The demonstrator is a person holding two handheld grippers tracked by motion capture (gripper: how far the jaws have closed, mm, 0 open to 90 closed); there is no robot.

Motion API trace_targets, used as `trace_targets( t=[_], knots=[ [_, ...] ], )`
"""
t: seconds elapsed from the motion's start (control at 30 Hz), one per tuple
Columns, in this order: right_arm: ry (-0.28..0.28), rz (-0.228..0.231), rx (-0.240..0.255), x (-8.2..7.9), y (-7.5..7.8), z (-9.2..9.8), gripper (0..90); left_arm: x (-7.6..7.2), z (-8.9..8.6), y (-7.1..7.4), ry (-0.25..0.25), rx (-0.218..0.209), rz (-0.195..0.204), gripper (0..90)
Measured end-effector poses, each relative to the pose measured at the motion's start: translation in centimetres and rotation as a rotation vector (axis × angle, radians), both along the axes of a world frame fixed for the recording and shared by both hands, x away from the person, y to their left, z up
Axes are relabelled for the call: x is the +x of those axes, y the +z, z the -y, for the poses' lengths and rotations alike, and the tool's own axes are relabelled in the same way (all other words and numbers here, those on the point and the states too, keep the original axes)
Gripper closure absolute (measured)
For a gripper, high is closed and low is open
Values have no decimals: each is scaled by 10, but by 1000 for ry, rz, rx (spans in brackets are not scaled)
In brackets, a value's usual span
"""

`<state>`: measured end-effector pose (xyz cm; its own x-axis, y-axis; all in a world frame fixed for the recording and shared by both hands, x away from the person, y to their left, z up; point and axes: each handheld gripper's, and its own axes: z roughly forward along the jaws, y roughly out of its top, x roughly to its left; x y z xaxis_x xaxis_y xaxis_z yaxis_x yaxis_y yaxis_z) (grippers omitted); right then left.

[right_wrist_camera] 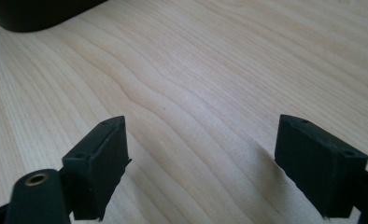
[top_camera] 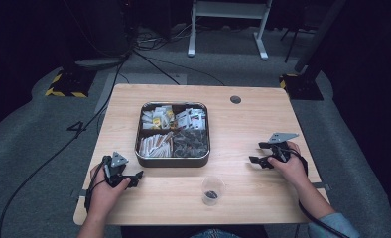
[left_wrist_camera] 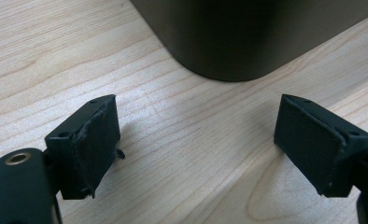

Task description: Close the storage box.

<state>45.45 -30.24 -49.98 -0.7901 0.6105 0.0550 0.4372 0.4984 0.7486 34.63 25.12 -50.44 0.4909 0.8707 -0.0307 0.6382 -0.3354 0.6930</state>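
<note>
On the wooden table (top_camera: 253,124), we rest both grippers, left (top_camera: 134,177) and right (top_camera: 255,153), jaws wide and empty; overhead, a sachet tray (top_camera: 171,159) and plastic cup (top_camera: 212,190).

Black hand-held gripper (top_camera: 135,176), grey three-cornered plate, trailing cable, pale blue sleeve (top_camera: 332,225)

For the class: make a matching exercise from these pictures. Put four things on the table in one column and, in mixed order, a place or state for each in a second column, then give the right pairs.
Things
1. metal tray
2. clear cup
3. left gripper
4. right gripper

Places or states
A. open, near the table's right edge
B. four compartments filled with packets
C. open, by the tray's near left corner
D. at the near edge, something small and dark inside

Pairs: 1-B, 2-D, 3-C, 4-A
</note>
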Motion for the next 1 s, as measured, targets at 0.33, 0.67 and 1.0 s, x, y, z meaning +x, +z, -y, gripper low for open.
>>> trace_targets(
  t=[0.33,0.67,1.0],
  knots=[
    [-21,-4,-3,-1,-3,0,161,0,0,0,1,-3,2,149],
    [-22,26,-68,-1,-4,-7,87,0,0,0,1,-3,2,148],
    [-23,23,-67,-1,-5,-7,78,0,0,0,0,-2,2,149]
  ],
)
